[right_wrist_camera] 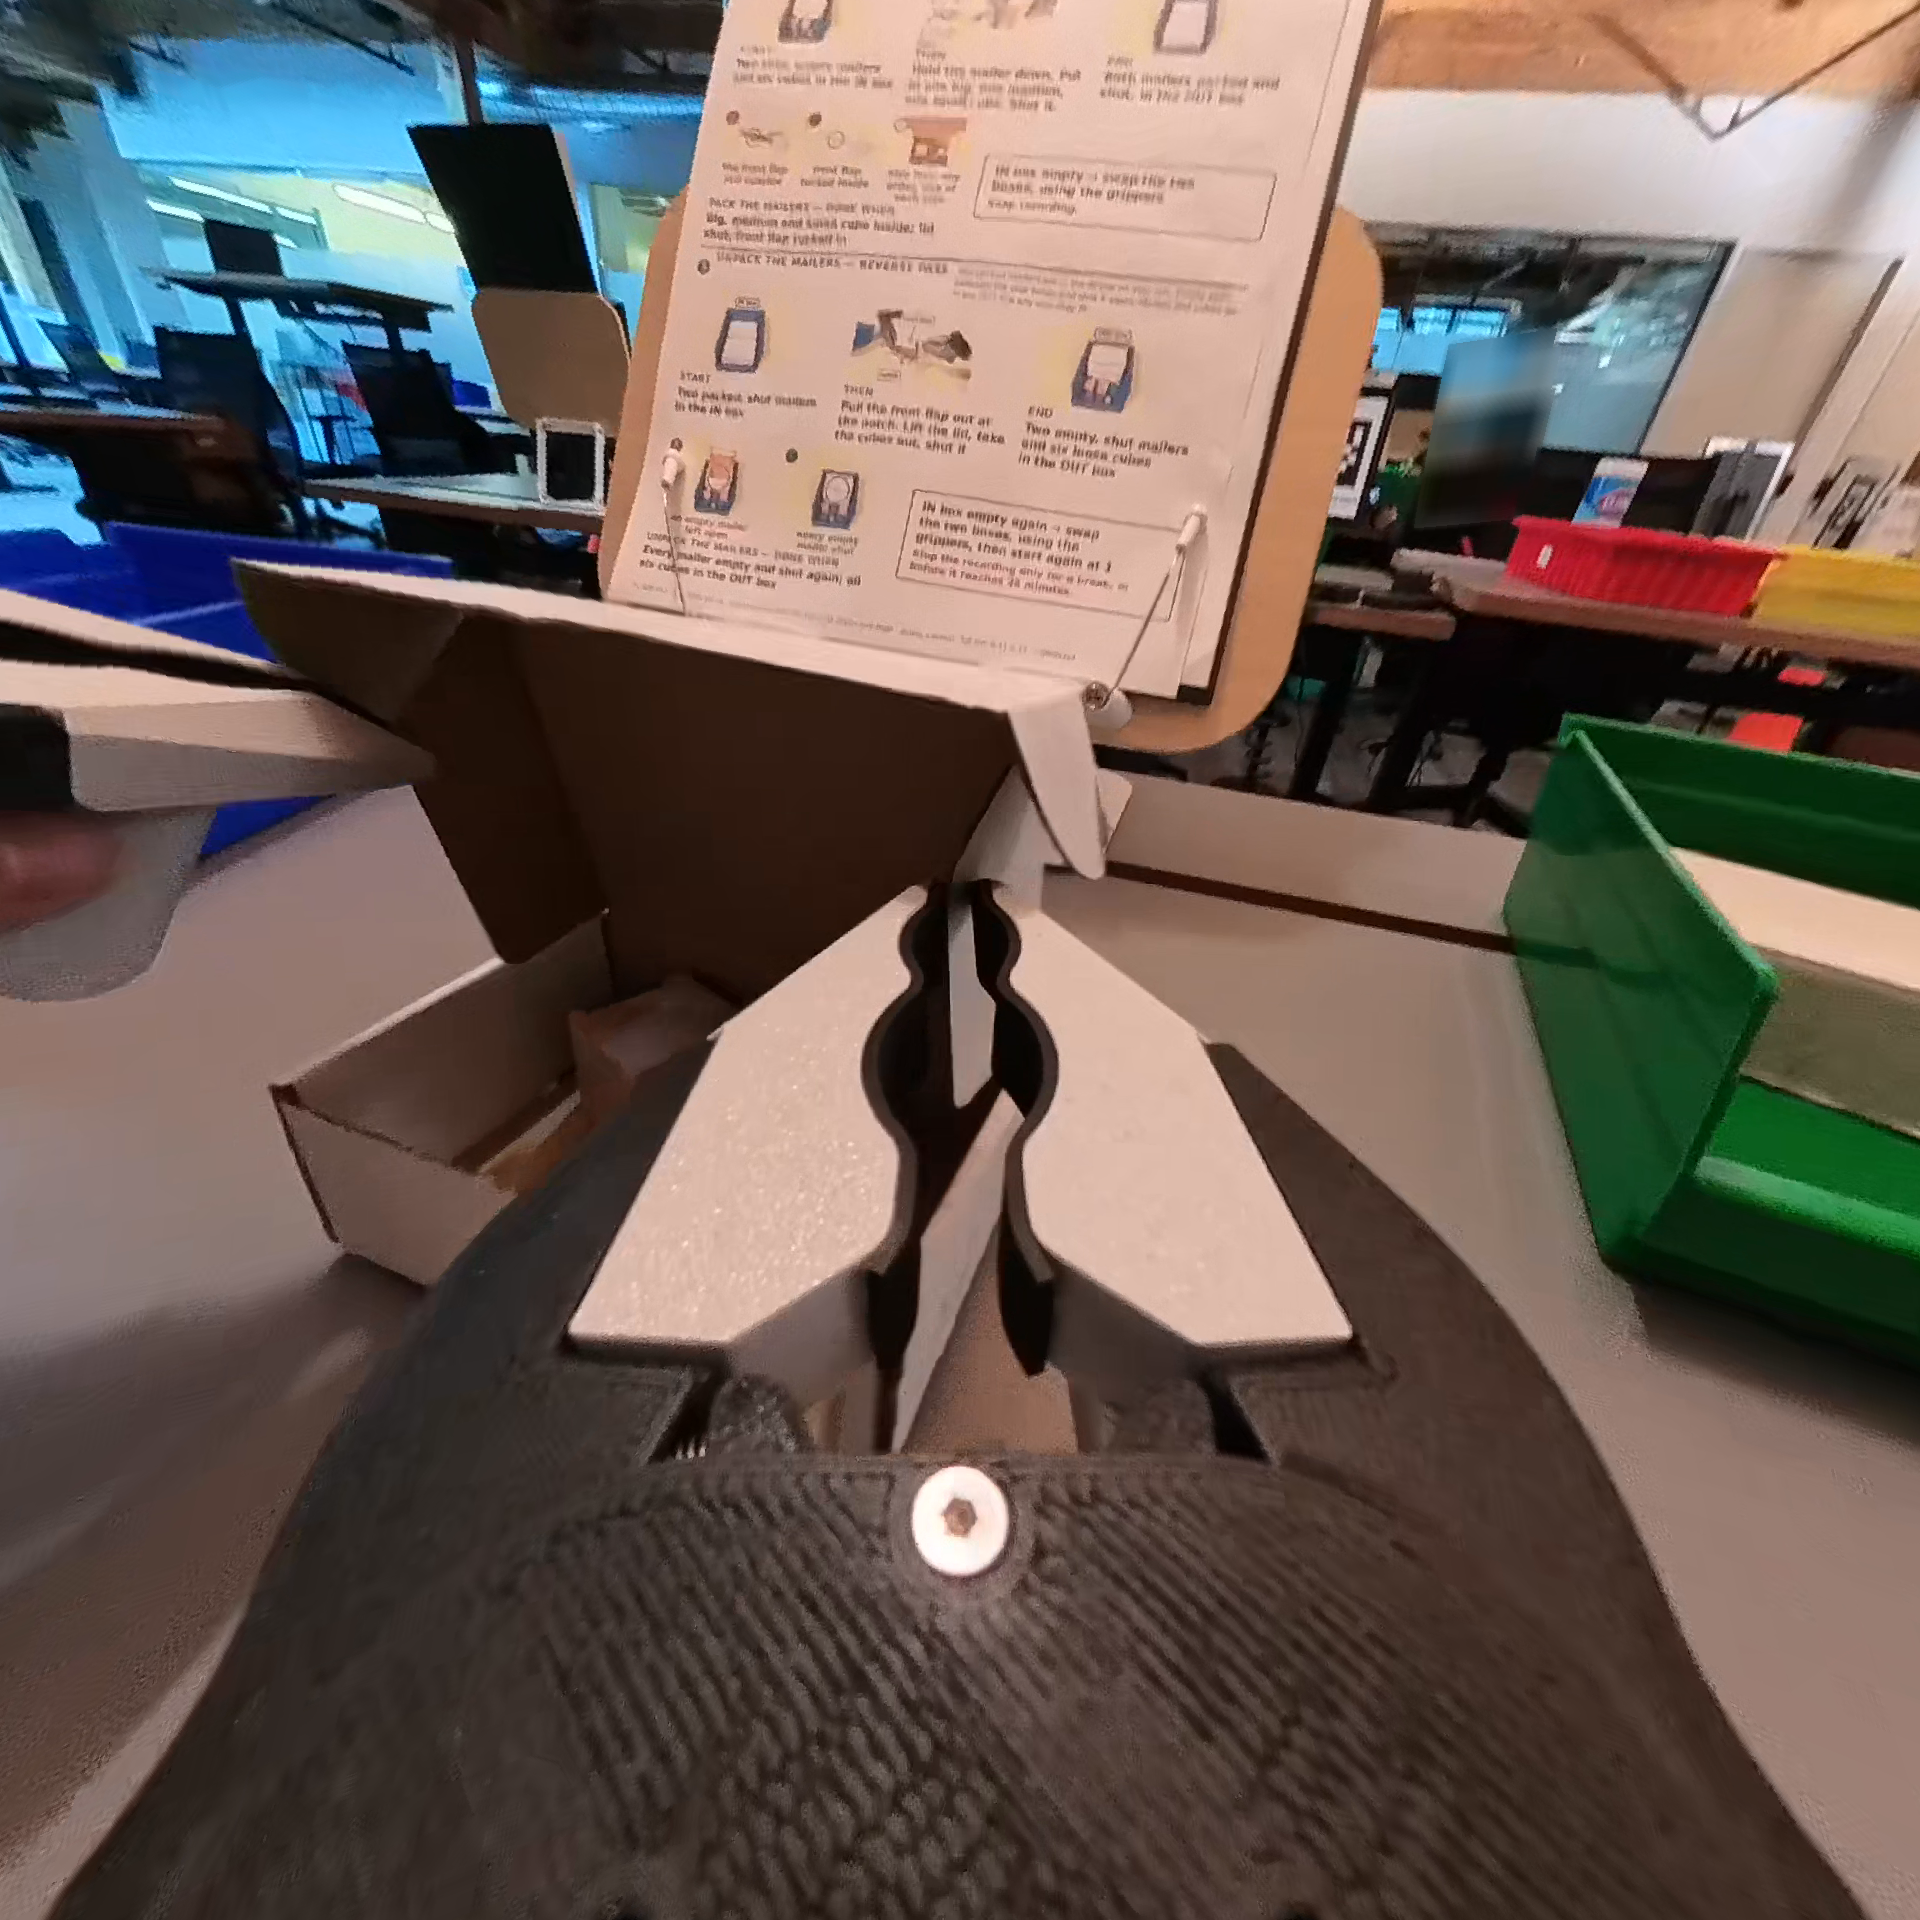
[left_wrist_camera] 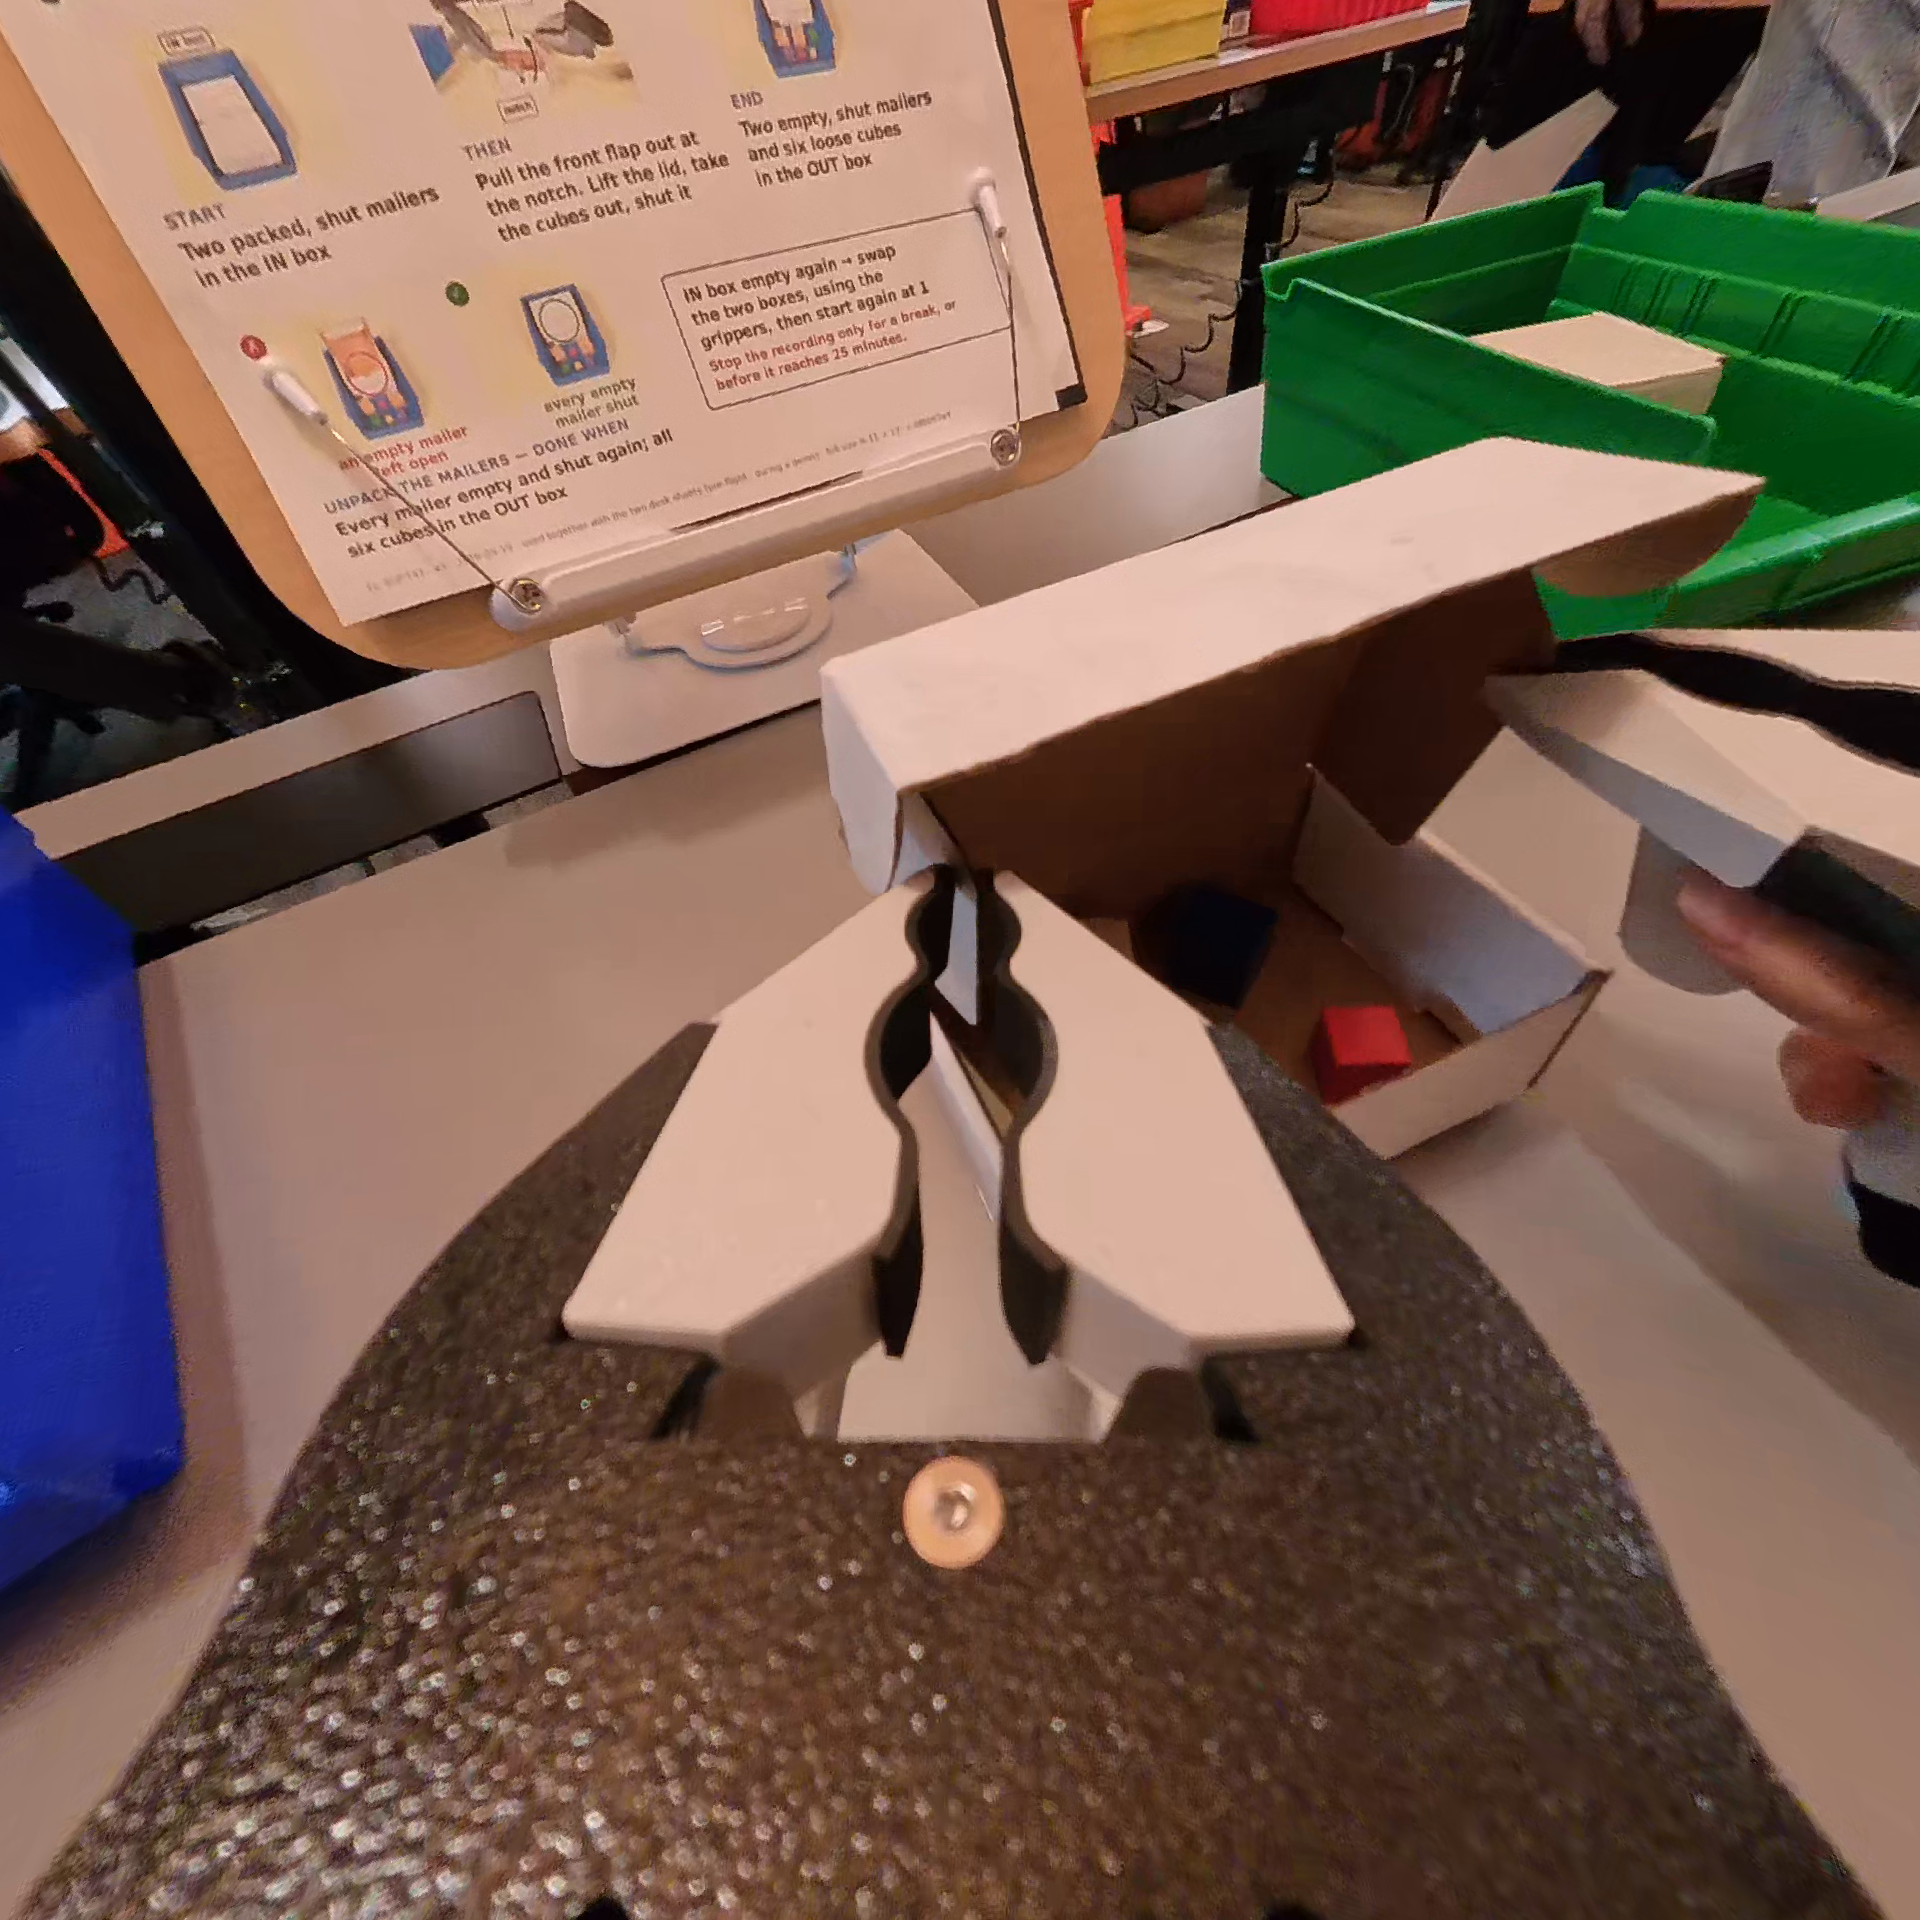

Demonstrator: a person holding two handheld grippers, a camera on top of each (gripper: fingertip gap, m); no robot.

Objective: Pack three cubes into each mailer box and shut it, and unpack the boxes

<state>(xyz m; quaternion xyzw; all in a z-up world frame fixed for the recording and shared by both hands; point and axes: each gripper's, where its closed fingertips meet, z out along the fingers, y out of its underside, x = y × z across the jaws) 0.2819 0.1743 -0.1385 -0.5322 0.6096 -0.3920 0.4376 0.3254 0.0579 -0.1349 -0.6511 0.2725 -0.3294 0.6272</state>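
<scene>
A white mailer box point(left_wrist_camera: 1455, 1091) stands open on the table, its lid point(left_wrist_camera: 1247, 603) raised halfway and brown inside. A blue cube point(left_wrist_camera: 1216, 940) and a red cube point(left_wrist_camera: 1361, 1049) lie in it. My left gripper point(left_wrist_camera: 961, 883) is shut on the lid's left side flap point(left_wrist_camera: 964, 956). My right gripper point(right_wrist_camera: 961, 894) is shut on the lid's right side flap point(right_wrist_camera: 971, 1018). In the right wrist view the lid point(right_wrist_camera: 748, 790) hangs over the box wall point(right_wrist_camera: 395, 1174), and a brownish cube point(right_wrist_camera: 644, 1029) shows inside. Each gripper also shows at the edge of the other's view.
A green bin point(left_wrist_camera: 1455, 343) at the back right holds another white box point(left_wrist_camera: 1600, 358); it stands close on the right in the right wrist view point(right_wrist_camera: 1662, 987). A blue bin point(left_wrist_camera: 73, 1195) is at the left. An instruction board point(left_wrist_camera: 623, 260) stands behind the mailer. A hand point(left_wrist_camera: 1829, 997) holds the right gripper.
</scene>
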